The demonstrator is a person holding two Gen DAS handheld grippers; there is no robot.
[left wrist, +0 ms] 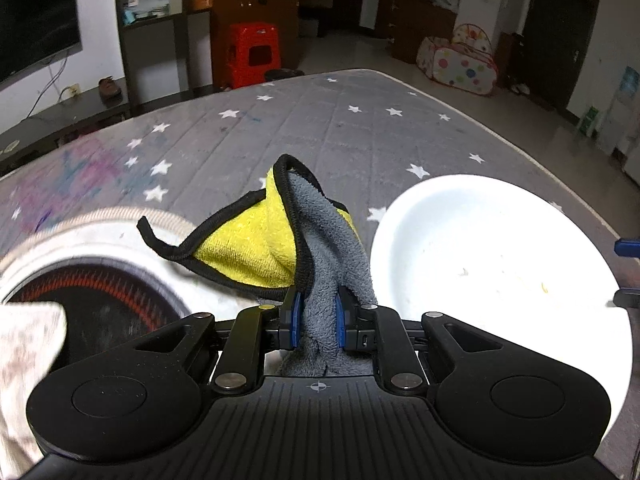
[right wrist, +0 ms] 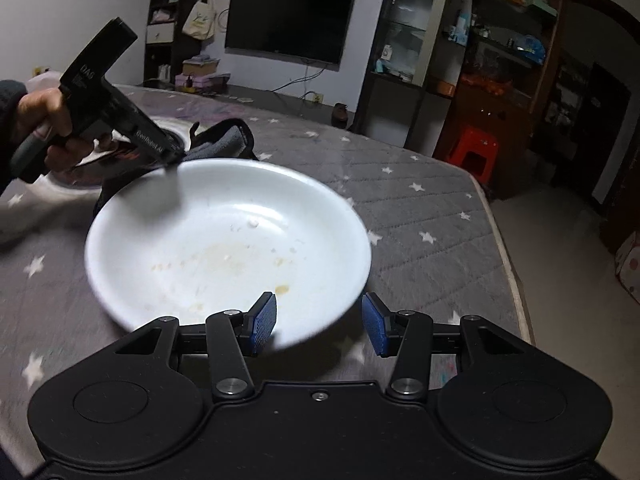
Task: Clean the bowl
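L tool (left wrist: 316,316) was clamped tight on a grey-and-yellow cloth (left wrist: 276,240), which bunched up btwn the blue pads at frame centre, lower half; white bowl (right wrist: 228,244) sat on the grey star-print mattress (right wrist: 420,208), mid-frame in the R wrist view, w/ yellowish smears and crumbs inside; R tool (right wrist: 319,322) had its jaws apart, one pad over the bowl's near rim, the other just off it at lower right, whether they touched it unclear; a hand (right wrist: 48,120) held the L tool at upper left, beside the bowl's far rim
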